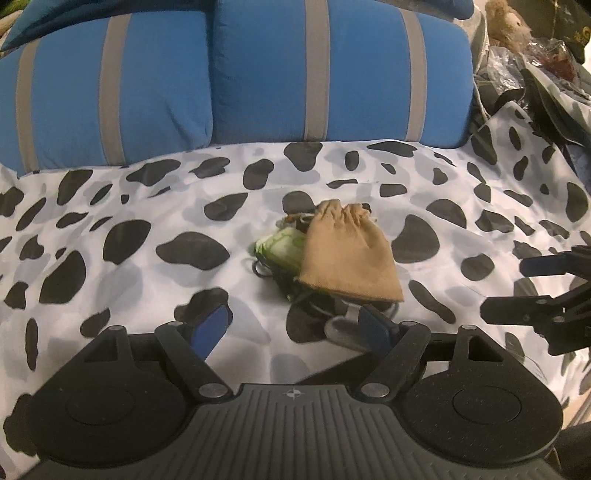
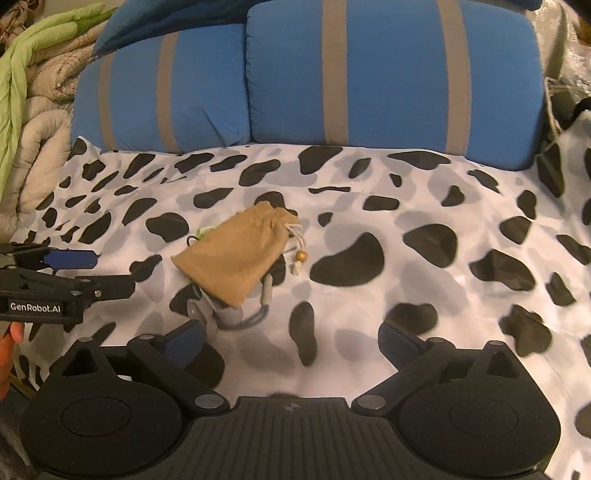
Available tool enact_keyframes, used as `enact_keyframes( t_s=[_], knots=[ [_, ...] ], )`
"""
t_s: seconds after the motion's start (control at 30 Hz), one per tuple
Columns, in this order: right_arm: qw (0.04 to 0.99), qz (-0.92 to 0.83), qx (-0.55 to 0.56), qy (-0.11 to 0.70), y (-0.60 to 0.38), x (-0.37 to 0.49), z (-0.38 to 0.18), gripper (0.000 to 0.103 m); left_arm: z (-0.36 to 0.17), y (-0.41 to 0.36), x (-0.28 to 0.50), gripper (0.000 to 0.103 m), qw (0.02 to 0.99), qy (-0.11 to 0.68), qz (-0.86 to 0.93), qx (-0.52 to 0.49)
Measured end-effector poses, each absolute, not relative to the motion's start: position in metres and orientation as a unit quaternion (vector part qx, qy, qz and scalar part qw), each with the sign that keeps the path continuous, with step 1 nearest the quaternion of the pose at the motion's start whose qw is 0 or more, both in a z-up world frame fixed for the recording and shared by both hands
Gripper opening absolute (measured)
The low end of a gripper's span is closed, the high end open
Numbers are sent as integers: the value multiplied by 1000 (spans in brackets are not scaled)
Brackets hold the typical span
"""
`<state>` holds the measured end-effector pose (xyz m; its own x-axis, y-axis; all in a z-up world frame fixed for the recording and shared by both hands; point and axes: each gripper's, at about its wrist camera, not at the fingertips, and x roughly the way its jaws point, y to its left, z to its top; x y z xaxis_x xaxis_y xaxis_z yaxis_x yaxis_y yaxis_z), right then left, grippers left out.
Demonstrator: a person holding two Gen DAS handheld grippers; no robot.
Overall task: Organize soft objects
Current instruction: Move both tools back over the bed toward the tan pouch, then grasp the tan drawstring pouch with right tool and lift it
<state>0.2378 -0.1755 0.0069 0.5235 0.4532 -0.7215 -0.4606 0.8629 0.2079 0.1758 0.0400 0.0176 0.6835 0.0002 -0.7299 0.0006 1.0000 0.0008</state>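
Observation:
A tan drawstring pouch (image 1: 347,254) lies on top of a small pile on the cow-print sheet (image 1: 147,221). Under it are a green and white item (image 1: 282,247) and a grey item with a cord (image 1: 343,325). In the right wrist view the pouch (image 2: 236,254) lies left of centre, with the grey item (image 2: 229,314) under its near end. My left gripper (image 1: 295,328) is open and empty just in front of the pile. My right gripper (image 2: 291,343) is open and empty, to the right of the pile.
Two blue cushions with grey stripes (image 1: 236,74) stand along the back of the sheet. Clutter and a plush toy (image 1: 506,26) sit at the far right. Folded quilts (image 2: 33,92) lie at the far left. The right gripper (image 1: 546,295) shows at the left view's right edge.

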Motion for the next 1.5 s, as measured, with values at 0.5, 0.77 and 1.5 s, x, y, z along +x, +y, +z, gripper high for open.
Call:
enact_keyframes(
  t_s=[0.5, 0.77, 1.5],
  knots=[
    [845, 302, 61, 437, -145, 292, -13, 85, 23, 46, 188, 78, 922, 385, 26, 14],
    [830, 300, 80, 464, -126, 316, -31, 70, 27, 50, 189, 78, 923, 385, 21, -1],
    [853, 250, 123, 441, -124, 331, -33, 3, 24, 59, 192, 78, 916, 400, 31, -17]
  ],
)
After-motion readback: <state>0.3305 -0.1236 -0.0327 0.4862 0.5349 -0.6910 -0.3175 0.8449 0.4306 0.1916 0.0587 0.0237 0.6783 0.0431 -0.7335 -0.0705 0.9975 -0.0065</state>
